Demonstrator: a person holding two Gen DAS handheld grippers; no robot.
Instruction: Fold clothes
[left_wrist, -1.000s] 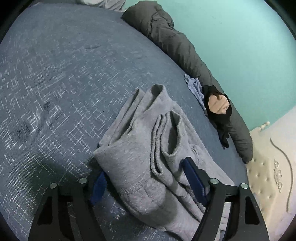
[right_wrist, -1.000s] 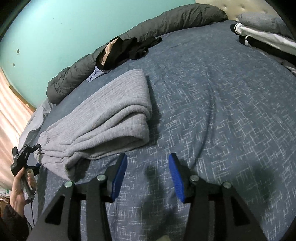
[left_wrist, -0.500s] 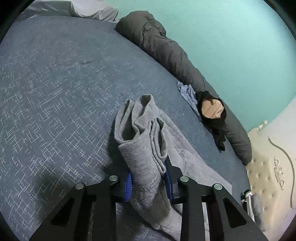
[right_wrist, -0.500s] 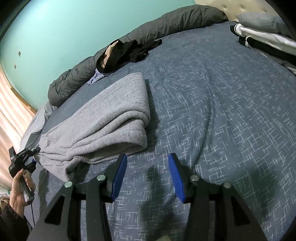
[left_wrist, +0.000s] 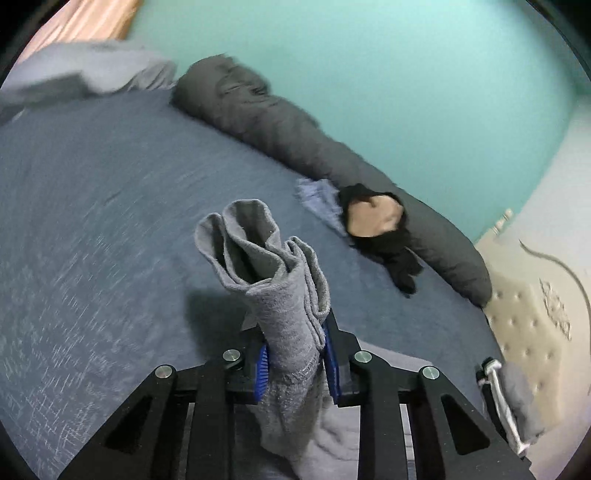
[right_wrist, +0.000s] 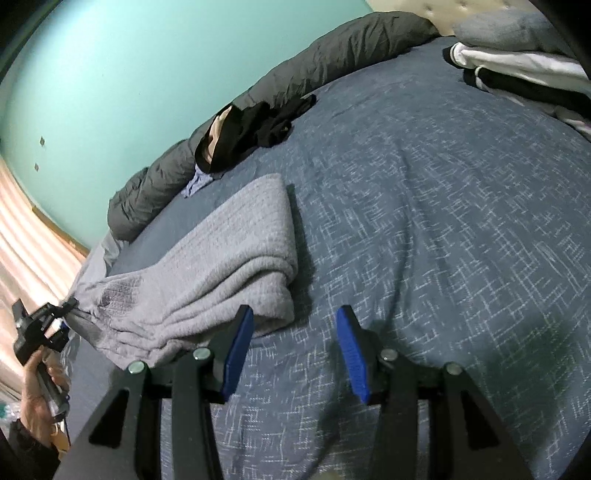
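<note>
Grey garment (left_wrist: 284, 295) on blue bedspread (left_wrist: 92, 206); teal wall (left_wrist: 406, 74) behind.

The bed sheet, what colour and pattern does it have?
The bed sheet is dark blue with fine white crosshatch lines, clearest in the right wrist view.

The left tool (left_wrist: 295, 354) has its blue-padded fingers (left_wrist: 263, 373) drawn close together, pinching gray fabric between them, and it is raised and tilted upward. In the right wrist view the left hand (right_wrist: 38, 387) grips that tool's handle at the far left edge. The right tool (right_wrist: 295, 354) points forward and slightly down, its fingers (right_wrist: 352, 354) spread wide apart with nothing between them.
</note>
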